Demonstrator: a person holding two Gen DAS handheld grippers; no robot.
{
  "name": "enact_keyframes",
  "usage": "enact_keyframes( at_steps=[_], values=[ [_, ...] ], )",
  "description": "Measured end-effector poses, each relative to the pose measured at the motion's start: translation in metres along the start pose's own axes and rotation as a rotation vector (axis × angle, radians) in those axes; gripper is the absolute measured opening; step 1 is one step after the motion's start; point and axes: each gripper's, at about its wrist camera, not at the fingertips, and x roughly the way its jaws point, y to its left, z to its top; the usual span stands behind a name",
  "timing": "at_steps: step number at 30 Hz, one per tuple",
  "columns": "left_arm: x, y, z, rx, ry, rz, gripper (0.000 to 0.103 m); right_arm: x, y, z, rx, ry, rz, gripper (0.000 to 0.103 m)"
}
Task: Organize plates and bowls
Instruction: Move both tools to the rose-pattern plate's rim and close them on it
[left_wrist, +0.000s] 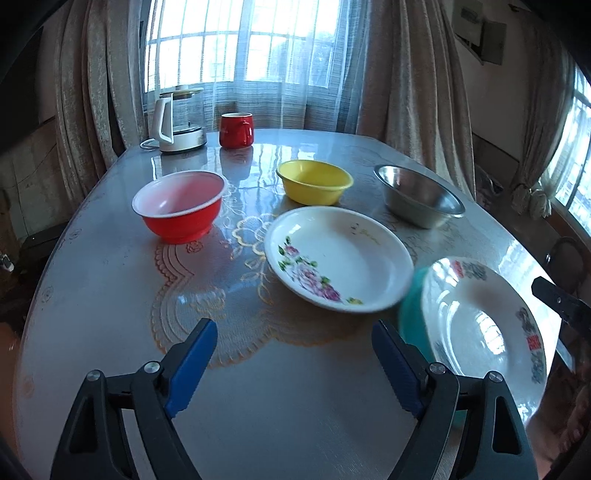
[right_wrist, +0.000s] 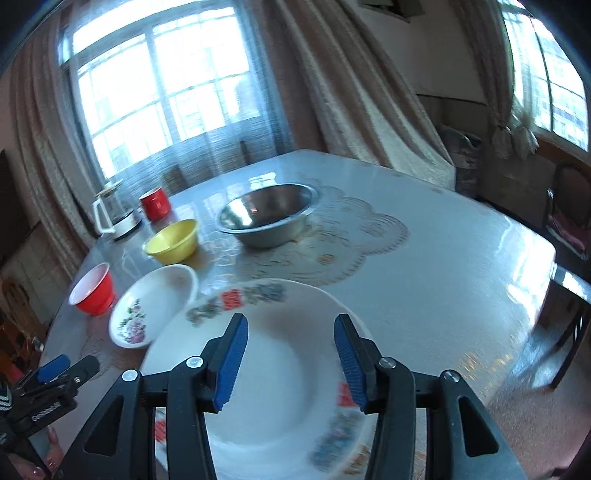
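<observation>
On the near right of the bench (left_wrist: 110, 280), both tongs (left_wrist: 293, 363) (right_wrist: 291, 360) apart and empty, we should lift clear of the printed plate (right_wrist: 280, 373) gently.

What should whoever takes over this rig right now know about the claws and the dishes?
Left claw: open, empty, over bare table.
Right claw: open above the printed plate; pads not pressing it.
Printed plate lies on something teal, beside the floral plate.
Red bowl, yellow bowl and steel bowl stand separate.
Done: possibly the printed plate's placing.
Left: floral plate and three bowls unstacked.
</observation>
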Motion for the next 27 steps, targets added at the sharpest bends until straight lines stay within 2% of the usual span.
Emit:
enact_keyframes(
  at_steps=[5, 9, 16, 18, 21, 23, 27],
  values=[
    [0.024, 0.014, 0.016, -0.036, 0.021, -0.003, 0.086, 0.021, 0.033, 0.018, -0.038, 0.075, 0.083, 0.051],
    [0.047, 0.023, 0.028, -0.051, 0.048, -0.029, 0.086, 0.043, 0.053, 0.028, -0.072, 0.133, 0.071, 0.051],
    [0.064, 0.032, 0.033, -0.089, 0.059, -0.127, 0.086, 0.077, 0.081, 0.040, -0.106, 0.211, 0.081, 0.051],
    [0.066, 0.033, 0.033, -0.087, 0.078, -0.158, 0.084, 0.089, 0.088, 0.043, -0.121, 0.229, 0.079, 0.051],
    [0.067, 0.031, 0.032, -0.036, 0.079, -0.119, 0.074, 0.107, 0.095, 0.048, -0.109, 0.266, 0.093, 0.051],
    [0.071, 0.036, 0.032, -0.051, 0.099, -0.141, 0.073, 0.122, 0.102, 0.050, -0.116, 0.296, 0.094, 0.051],
    [0.075, 0.042, 0.031, -0.073, 0.120, -0.165, 0.063, 0.151, 0.111, 0.051, -0.140, 0.373, 0.085, 0.051]
  ],
)
